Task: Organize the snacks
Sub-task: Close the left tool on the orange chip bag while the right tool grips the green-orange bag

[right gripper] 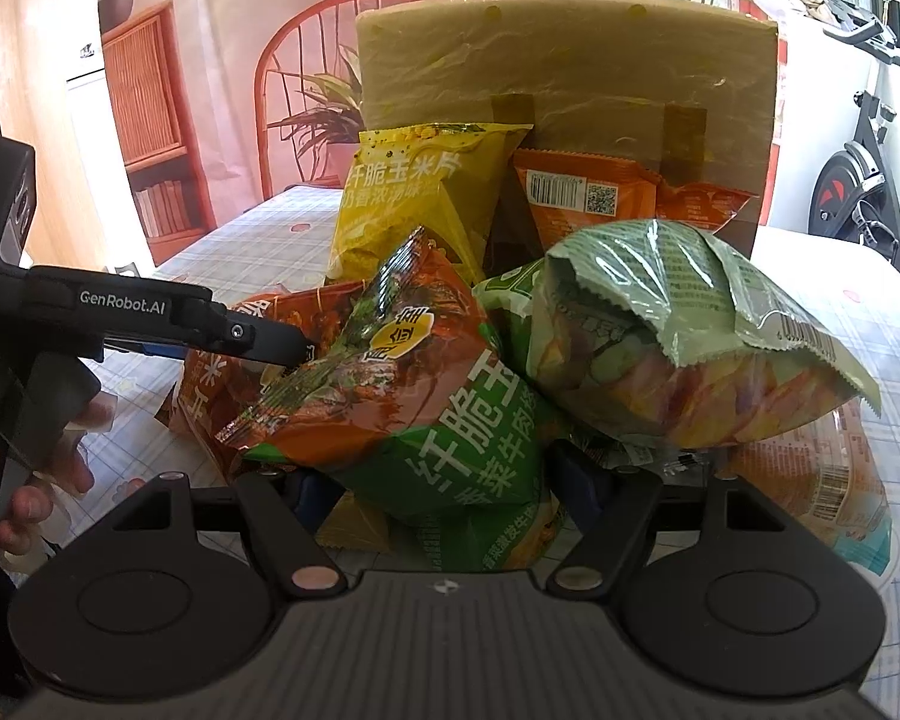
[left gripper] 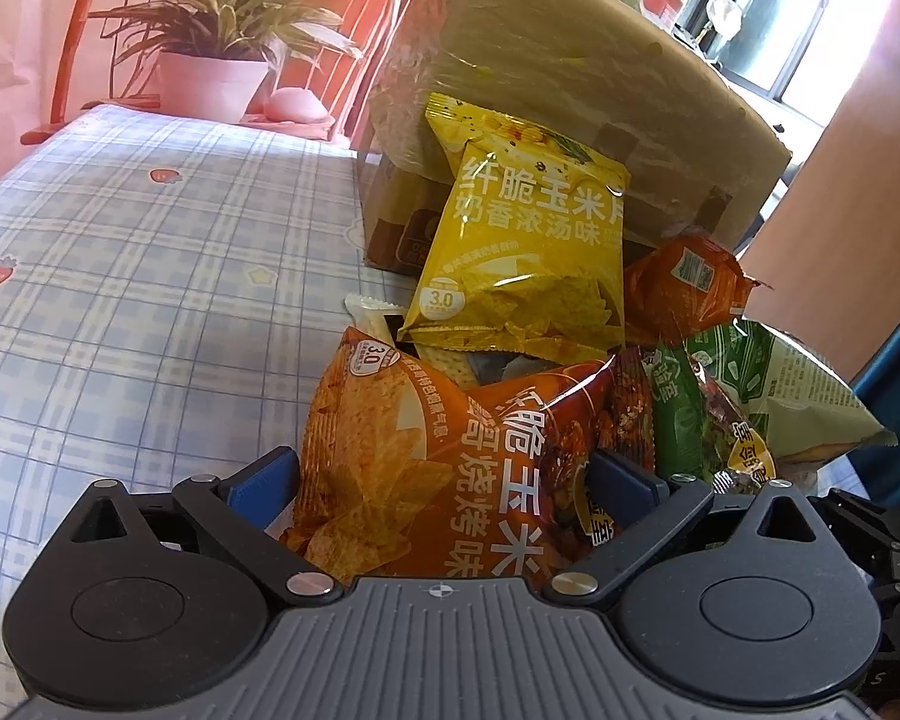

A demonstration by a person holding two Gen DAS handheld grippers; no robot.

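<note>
Orange chip bag (left gripper: 426,468) sits between the left gripper's (left gripper: 444,480) wide-open jaws; right gripper's (right gripper: 444,480) jaws clamp the green bag (right gripper: 450,450).

We see bright daylight from the blown-out window (left gripper: 834,30) at right, glare on the crinkly foil snack bags (right gripper: 678,324), a reddish cast, and strong fisheye bending at the edges.

The snack bags (right gripper: 450,360) are heaped on the table (left gripper: 120,252) before the upright box (right gripper: 570,90); a potted plant (left gripper: 222,60) stands behind it.
</note>
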